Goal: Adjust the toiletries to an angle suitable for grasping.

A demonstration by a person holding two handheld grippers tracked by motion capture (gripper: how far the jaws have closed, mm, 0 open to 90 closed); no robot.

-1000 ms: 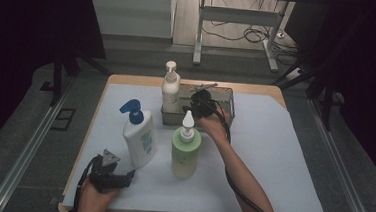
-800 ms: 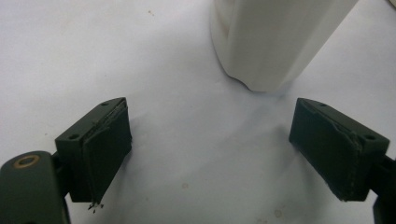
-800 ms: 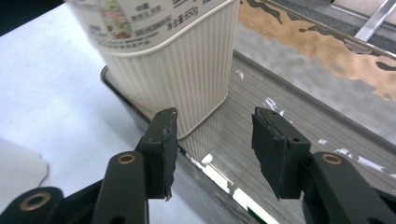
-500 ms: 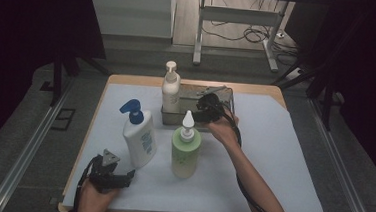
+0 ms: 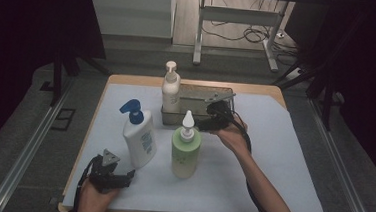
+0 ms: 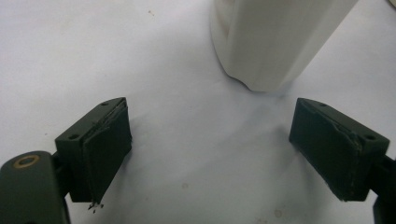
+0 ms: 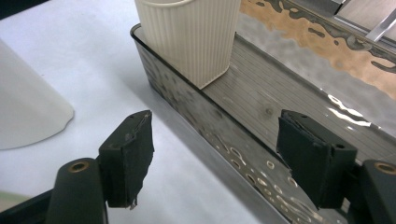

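The right gripper [image 7: 215,158] has just been opening — nothing held — the cream bottle [image 7: 191,37] standing ahead in the tray [image 7: 261,107]; the left gripper [image 6: 210,149] is spread empty.

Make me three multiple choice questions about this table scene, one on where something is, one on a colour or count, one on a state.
1. Where does the cream pump bottle stand?
A. In the metal tray
B. On the floor
C. Flat on the white sheet

2. What colour is the pump head of the white bottle at the left?
A. Red
B. Blue
C. Black

3. How do the jaws of the right gripper stand?
A. Shut on the green bottle
B. Shut on the tray's wall
C. Apart, gripping nothing

Answers: 1 A, its ribbed base sits on the tray's floor in the right gripper view. 2 B, the high view shows a blue pump on it. 3 C, both pads stand clear and the jaws have just been opening; the green bottle stands free.
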